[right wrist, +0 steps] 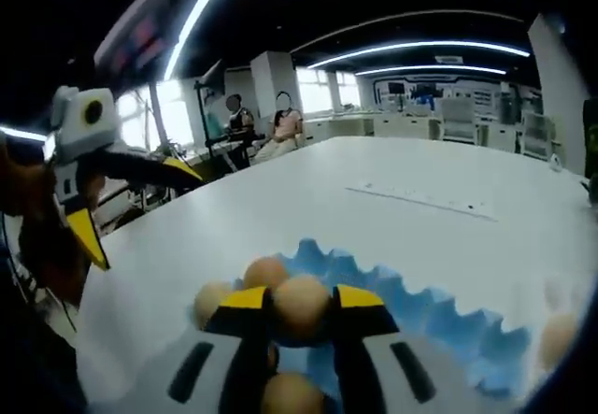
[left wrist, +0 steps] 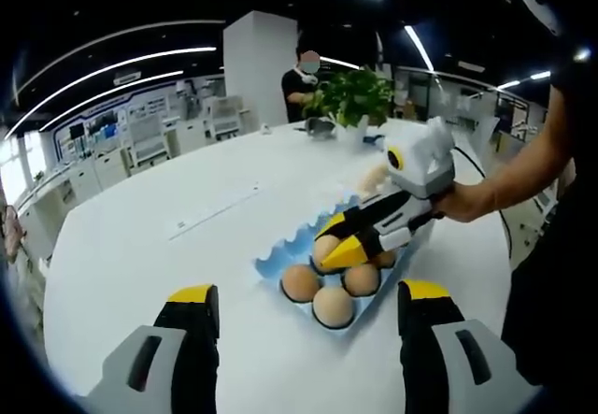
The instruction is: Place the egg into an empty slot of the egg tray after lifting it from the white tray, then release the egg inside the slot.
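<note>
My right tongs [right wrist: 301, 304] pinch a brown egg [right wrist: 301, 307] over the blue scalloped egg tray [right wrist: 439, 316] holding other eggs, while my left tongs [left wrist: 308, 304] gape wide above the white tabletop [left wrist: 159, 236].

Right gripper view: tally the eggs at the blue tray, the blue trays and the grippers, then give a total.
eggs: 4, one held by the right gripper
blue egg tray: 1
grippers: 2, counting the left gripper
Total: 7
</note>
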Tool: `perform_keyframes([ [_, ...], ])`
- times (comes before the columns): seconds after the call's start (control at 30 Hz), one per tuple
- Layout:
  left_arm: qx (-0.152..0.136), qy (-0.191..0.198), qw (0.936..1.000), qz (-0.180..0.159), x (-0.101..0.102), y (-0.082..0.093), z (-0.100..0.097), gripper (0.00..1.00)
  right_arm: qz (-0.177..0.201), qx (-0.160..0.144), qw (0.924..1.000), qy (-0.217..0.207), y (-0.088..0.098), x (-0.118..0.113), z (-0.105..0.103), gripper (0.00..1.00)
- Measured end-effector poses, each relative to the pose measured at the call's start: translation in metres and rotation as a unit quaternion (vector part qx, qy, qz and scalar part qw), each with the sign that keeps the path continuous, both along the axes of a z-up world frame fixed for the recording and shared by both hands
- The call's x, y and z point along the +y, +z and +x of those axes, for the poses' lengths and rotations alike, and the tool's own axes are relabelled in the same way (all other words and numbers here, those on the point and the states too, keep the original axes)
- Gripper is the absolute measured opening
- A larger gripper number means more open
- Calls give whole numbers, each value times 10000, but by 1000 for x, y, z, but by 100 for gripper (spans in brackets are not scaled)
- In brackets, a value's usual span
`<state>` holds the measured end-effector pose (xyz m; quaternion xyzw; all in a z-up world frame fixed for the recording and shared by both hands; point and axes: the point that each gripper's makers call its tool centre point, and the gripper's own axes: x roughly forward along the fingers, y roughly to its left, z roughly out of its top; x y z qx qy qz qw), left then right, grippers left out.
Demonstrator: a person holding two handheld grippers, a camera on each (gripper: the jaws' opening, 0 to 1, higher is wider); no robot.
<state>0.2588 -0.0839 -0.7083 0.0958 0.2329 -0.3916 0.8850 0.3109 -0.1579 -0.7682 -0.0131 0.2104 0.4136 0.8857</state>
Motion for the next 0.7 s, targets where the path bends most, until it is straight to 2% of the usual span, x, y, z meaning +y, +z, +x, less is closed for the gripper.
perform_keyframes([
  [0.17,-26,8,10000,-38,-5,4,0,80,-63,-14,10000,53,-1,1,0,26],
  [0.23,2,-22,9999,-153,-7,5,-1,80,-77,-41,9999,72,0,2,0,26],
  [0.7,-19,-8,9999,-120,-3,6,-2,80,-38,-79,9999,85,1,0,-2,26],
])
